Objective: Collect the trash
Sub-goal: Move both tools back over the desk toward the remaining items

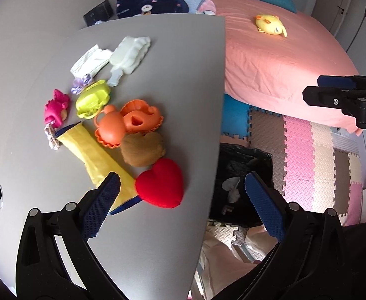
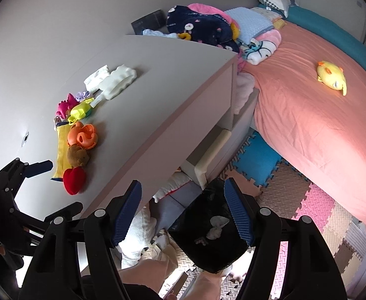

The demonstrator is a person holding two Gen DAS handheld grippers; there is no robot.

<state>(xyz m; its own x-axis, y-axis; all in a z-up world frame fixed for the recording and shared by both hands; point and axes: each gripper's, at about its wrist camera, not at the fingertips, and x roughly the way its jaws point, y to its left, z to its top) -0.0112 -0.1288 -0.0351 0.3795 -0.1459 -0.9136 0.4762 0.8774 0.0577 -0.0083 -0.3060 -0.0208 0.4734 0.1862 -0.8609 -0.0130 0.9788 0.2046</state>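
Black plastic is lining the trash bin [image 2: 209, 227] standing on the floor beside the tabletop [image 1: 157, 237], and I am seeing a few pale crumpled scraps [image 2: 216, 226] already lying in its bottom, so I am judging that some collecting is done. Much is still waiting. On the tabletop, a yellow wrapper [image 1: 95, 157] with dark blue ends is lying flat, and it is looking to me like the clearest piece of trash left. Near its far end a small crumpled scrap [image 1: 51, 137] is sitting, and farther back a folded white paper or cloth [image 1: 90, 61] is lying beside a white plastic piece [image 1: 130, 55]; whether those count as trash I cannot tell.

Around the wrapper, toys are crowding: a red heart [image 1: 160, 183] touching its near end, a brown plush [image 1: 142, 148], orange moulds [image 1: 130, 122], a lime-green toy [image 1: 92, 100] and a pink figure [image 1: 56, 108].

I am holding my left hand-held gripper [image 1: 183, 200] wide apart and gripping nothing, hovering over the tabletop edge with the heart between its fingers in view. My right hand-held gripper [image 2: 183, 210] is spread wide as well, holding nothing, poised above the bin. I am judging the task as partway along, with the wrapper next.
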